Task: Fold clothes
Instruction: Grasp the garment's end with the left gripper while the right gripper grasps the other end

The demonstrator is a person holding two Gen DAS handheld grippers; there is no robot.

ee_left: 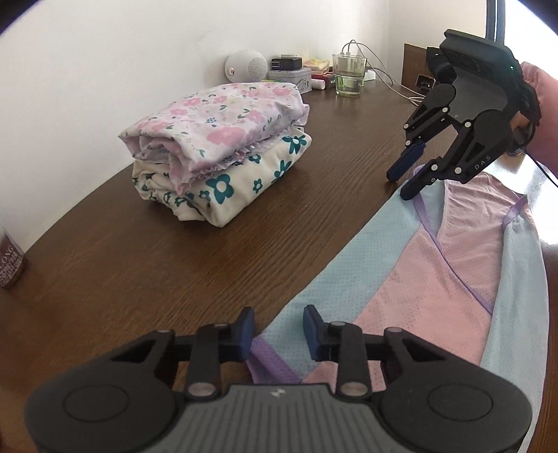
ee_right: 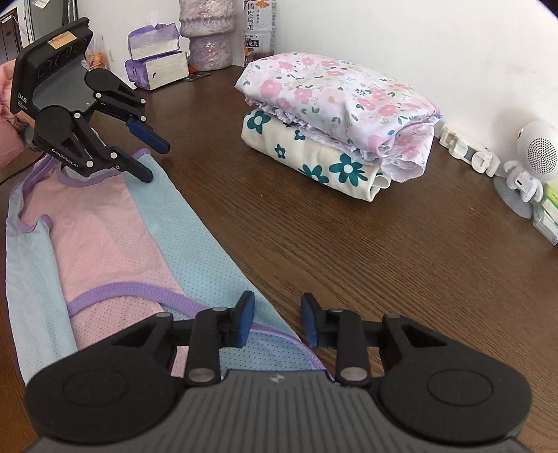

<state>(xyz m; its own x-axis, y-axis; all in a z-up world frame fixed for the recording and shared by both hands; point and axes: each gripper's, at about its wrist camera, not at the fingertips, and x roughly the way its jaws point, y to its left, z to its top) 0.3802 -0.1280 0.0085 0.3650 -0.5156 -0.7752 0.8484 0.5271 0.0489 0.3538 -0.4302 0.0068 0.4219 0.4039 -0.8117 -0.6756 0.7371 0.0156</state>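
Observation:
A pink and light-blue mesh garment [ee_left: 436,271] [ee_right: 104,237] with purple trim lies flat along the near side of the brown table [ee_left: 174,261]. My left gripper [ee_left: 279,325] [ee_right: 153,162] is open just above one purple-trimmed corner of it, holding nothing. Over the corner at the opposite end, my right gripper [ee_right: 277,310] [ee_left: 401,184] is also open and holds nothing. A folded stack stands further back on the table. Its top piece is a pink floral cloth [ee_left: 216,139] [ee_right: 334,94], which rests on a cream cloth with teal flowers [ee_left: 244,181] [ee_right: 314,156].
Along the wall stand a glass [ee_left: 348,75], a round white speaker [ee_left: 246,66], a tin box, cables, tissue packs [ee_right: 157,66], a drink bottle [ee_right: 259,31] and a white robot figure [ee_right: 530,163]. A pink sleeve [ee_left: 544,115] is behind the right gripper.

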